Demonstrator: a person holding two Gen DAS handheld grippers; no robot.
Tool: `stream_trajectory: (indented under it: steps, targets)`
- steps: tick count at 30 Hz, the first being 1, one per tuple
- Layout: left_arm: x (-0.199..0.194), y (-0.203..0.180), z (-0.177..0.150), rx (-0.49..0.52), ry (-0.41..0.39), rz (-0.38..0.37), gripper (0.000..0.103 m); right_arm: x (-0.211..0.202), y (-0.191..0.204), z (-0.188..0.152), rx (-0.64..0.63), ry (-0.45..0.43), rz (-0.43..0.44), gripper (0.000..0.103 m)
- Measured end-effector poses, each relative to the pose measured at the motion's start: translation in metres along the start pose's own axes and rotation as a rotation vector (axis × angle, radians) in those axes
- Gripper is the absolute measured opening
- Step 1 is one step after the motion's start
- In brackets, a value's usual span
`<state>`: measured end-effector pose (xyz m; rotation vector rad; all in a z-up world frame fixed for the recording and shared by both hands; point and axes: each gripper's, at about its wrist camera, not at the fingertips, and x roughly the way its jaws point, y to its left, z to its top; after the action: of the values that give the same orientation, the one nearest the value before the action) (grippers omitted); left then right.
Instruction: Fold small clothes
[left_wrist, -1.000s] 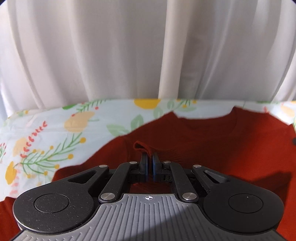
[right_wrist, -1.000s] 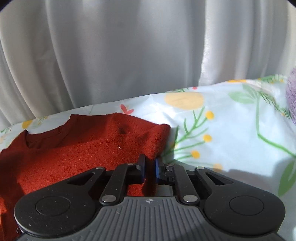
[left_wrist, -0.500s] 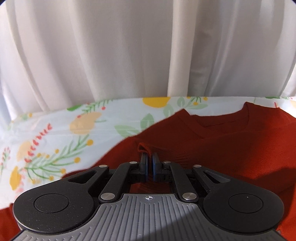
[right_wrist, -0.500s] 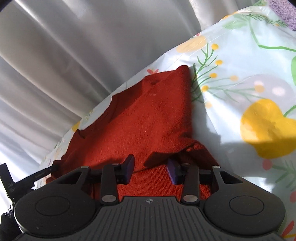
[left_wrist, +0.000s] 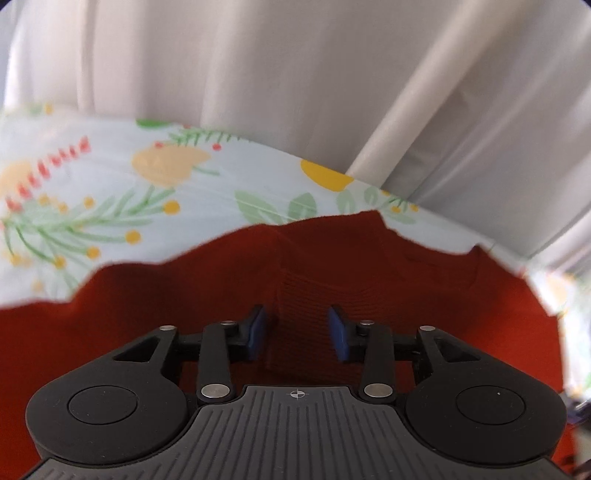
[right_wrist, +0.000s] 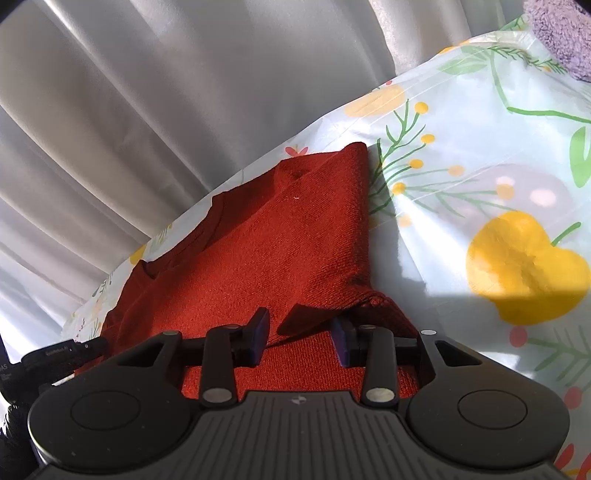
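Sweater (right_wrist: 258, 251): red knit, spread on floral cloth (right_wrist: 461, 155), centre frame.
Left gripper (left_wrist: 297, 332): jaws apart, over ribbed fabric.
Right gripper (right_wrist: 301, 338): jaws apart, above a fold.

The sweater (right_wrist: 266, 251) is dark orange-red, one plain colour. The sheet (right_wrist: 461, 155) under it is pale blue-white with yellow fruits, green twigs, small yellow and red berries. The curtain (left_wrist: 258, 74) is plain white. Both grippers are black with blue pads (left_wrist: 256, 334). A towel (right_wrist: 557, 33) is lilac.
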<state>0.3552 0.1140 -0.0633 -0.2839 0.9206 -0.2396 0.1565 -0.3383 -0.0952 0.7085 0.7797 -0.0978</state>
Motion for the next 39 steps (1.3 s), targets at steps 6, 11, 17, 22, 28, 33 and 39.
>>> stream_trajectory:
  steps: [6,11,17,22,28,33,39]
  targets:
    - [0.011,0.011,-0.002,-0.107,0.038,-0.067,0.041,0.0,-0.003,-0.001,0.013,-0.001,0.019,0.036]
    - [0.014,0.013,-0.006,-0.125,0.062,-0.02,0.008,0.0,-0.002,0.0,0.005,0.0,0.017,0.036]
    - [-0.012,0.004,-0.005,-0.056,-0.012,0.038,0.006,-0.003,-0.003,0.004,-0.001,-0.006,0.002,0.036]
    - [-0.022,-0.005,-0.007,0.049,-0.023,0.155,0.006,-0.011,-0.011,0.009,-0.007,0.019,0.022,0.036]
    - [-0.018,0.006,-0.015,0.014,0.002,0.311,0.004,-0.036,-0.003,0.024,-0.096,-0.032,-0.001,0.055]
    - [-0.044,-0.016,-0.02,0.008,-0.082,0.248,0.029,-0.011,0.009,0.042,-0.217,-0.032,-0.091,0.051]
    - [-0.022,-0.062,-0.033,0.125,-0.035,0.168,0.033,0.036,0.019,0.044,-0.292,-0.011,-0.152,0.021]
